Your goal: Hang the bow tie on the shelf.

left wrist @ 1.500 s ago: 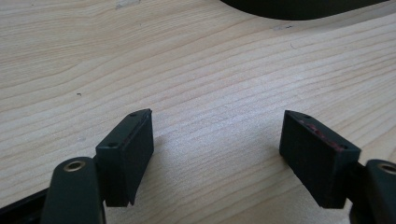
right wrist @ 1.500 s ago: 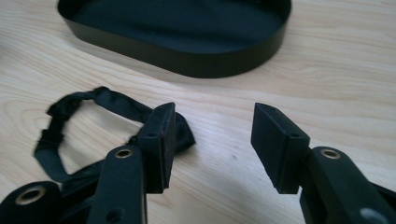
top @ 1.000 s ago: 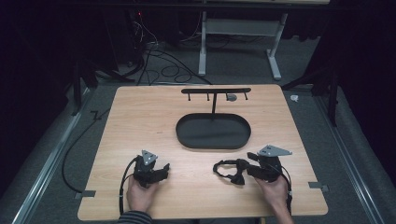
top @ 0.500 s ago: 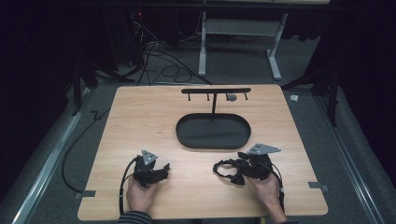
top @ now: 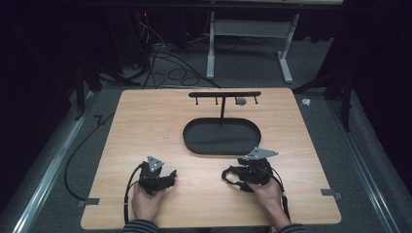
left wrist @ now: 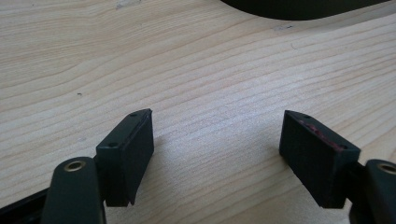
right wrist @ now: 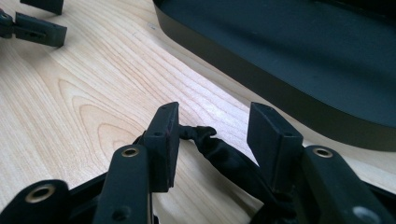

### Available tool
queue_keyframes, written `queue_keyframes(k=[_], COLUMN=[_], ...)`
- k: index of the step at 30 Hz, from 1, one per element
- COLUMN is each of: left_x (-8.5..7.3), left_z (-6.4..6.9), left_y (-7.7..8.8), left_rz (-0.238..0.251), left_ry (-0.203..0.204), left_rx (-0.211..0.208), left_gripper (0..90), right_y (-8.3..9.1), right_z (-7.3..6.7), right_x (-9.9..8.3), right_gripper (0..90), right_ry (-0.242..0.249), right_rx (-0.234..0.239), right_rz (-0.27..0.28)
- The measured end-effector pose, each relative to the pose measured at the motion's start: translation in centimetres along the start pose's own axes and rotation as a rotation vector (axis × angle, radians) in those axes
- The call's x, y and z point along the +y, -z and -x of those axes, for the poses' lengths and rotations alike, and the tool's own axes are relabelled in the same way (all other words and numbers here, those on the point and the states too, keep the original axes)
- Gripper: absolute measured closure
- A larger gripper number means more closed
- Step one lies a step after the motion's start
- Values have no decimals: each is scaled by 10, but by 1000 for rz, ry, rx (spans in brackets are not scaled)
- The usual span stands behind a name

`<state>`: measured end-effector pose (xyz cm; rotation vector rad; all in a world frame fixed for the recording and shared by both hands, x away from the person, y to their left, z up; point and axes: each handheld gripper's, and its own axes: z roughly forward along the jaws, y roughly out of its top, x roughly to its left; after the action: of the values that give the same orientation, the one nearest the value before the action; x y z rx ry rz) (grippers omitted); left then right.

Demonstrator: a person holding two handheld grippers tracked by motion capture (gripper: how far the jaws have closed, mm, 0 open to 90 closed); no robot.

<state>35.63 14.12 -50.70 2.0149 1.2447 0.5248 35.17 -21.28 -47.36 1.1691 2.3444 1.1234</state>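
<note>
High view: light wood counter point(top: 145, 121) on a grey floor, dark surroundings, cables on the floor behind it. At the counter's centre sits a black oval tray point(top: 221, 137), shallow-walled. A black stand point(top: 223, 99) rises at the tray's far edge: one post carrying a horizontal bar with short pegs hanging from it; a small grey item hangs near the bar's right end, too small to identify.

Left gripper point(top: 156, 176) rests on the near left part of the counter, held by the left hand point(top: 145, 204), well apart from the tray. Left gripper view: its fingers point(left wrist: 126, 154) stand wide apart with bare wood grain between them, nothing held; the tray's rim is just visible at the top edge.

Right gripper point(top: 238, 175) sits near the tray's near right rim, held by the right hand point(top: 268, 194). Right gripper view: its fingers point(right wrist: 163, 140) are parted, not clamped on anything. A black cord-like strand point(right wrist: 219, 154) lies on the counter between them, its end touching or just beside the left finger; cannot tell which. Tray wall runs just beyond the fingertips. Left gripper's fingers appear at the upper left corner of this view.
</note>
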Motion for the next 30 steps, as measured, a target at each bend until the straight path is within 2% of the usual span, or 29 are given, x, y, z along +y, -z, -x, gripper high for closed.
queue_keyframes(k=[14,19,30], left_x=[0,0,0], left_z=[0,0,0], left_y=[0,0,0], left_rz=[0,1,0], left_ry=[1,2,1], left_rx=[-1,-2,-1], left_gripper=[265,265,265], right_y=[-17,-24,-25], right_z=[2,3,4], right_x=[0,-4,-7], right_gripper=[577,614,739], right_ry=[4,9,24], right_rx=[-4,-6,-12], right_rz=[-54,-82,-93])
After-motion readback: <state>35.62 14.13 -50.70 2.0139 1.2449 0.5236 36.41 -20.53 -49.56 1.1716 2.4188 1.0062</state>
